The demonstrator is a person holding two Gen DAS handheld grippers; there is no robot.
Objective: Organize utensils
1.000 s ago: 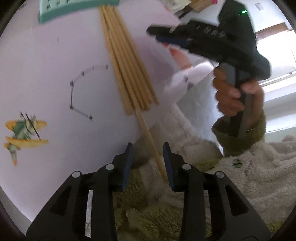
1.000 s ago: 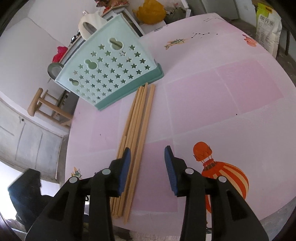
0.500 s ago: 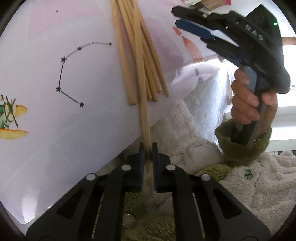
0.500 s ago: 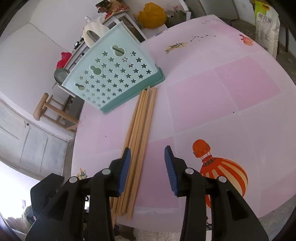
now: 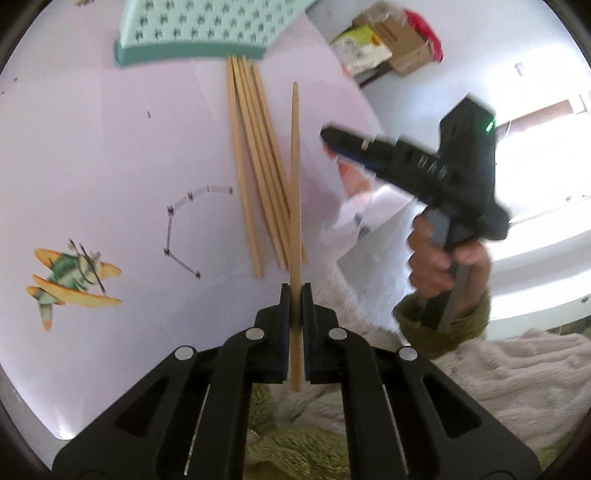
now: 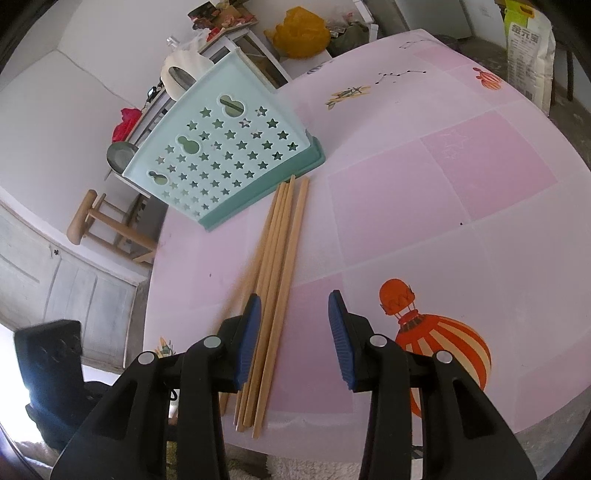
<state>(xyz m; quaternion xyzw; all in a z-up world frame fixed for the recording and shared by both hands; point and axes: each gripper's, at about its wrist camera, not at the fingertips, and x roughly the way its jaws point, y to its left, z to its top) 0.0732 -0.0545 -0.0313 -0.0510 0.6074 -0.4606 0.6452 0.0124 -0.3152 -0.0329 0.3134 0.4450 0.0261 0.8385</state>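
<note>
Left hand-held gripper (image 5: 294,295) is pinching one wooden chopstick (image 5: 295,206) near its thick end, its tip lifting above the other chopsticks (image 5: 258,177) lying on the pink tabletop (image 5: 92,155) below the teal utensil holder (image 5: 192,33). Right hand-held gripper (image 6: 294,332) is hovering with jaws spread and empty over the bundle's near ends.

The teal utensil holder (image 5: 207,33) is blurred and cut off by the left wrist picture's top edge, its opening hidden in both views.
</note>
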